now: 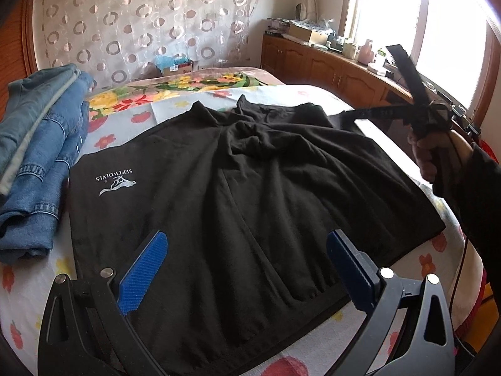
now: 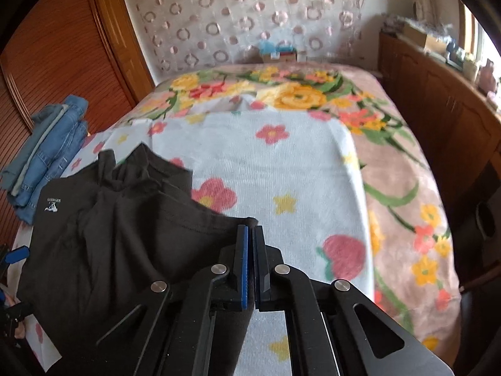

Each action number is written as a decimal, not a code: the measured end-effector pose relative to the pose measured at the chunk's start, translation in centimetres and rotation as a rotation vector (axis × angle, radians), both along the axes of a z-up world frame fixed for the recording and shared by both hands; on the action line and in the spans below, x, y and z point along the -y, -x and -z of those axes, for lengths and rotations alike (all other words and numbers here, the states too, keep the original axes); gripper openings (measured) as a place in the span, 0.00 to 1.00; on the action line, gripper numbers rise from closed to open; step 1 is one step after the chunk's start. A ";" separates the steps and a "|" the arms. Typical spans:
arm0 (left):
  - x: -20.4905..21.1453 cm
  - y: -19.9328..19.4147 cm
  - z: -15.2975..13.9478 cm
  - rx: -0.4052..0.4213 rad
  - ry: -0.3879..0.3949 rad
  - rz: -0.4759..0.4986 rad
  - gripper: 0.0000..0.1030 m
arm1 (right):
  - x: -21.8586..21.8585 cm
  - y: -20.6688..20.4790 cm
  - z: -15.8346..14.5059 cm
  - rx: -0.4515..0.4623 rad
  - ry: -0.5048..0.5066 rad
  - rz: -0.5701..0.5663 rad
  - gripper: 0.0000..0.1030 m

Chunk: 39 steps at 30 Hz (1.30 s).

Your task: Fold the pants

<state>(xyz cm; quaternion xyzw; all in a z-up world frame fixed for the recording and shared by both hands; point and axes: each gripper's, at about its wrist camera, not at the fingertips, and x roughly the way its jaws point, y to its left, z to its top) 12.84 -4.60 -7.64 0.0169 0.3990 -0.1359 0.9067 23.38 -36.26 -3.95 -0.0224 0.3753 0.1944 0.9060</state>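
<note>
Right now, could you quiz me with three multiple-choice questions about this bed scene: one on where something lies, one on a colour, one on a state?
1. Where is the denim pile relative to the black pants?
A. on top of them
B. beside them, on the logo side
C. on the wooden cabinet

2. What colour are the pads on the left gripper?
A. blue
B. red
C. white

3. How do the jaws of the right gripper stand?
A. wide open
B. shut on the pants' edge
C. hidden

Answers: B, the denim lies beside the logo; A, blue pads show; B, the jaws pinch black cloth.
</note>
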 end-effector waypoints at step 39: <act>-10.5 5.5 1.3 -0.032 0.044 -0.168 0.88 | -1.5 15.3 -1.0 0.135 0.048 -0.040 0.44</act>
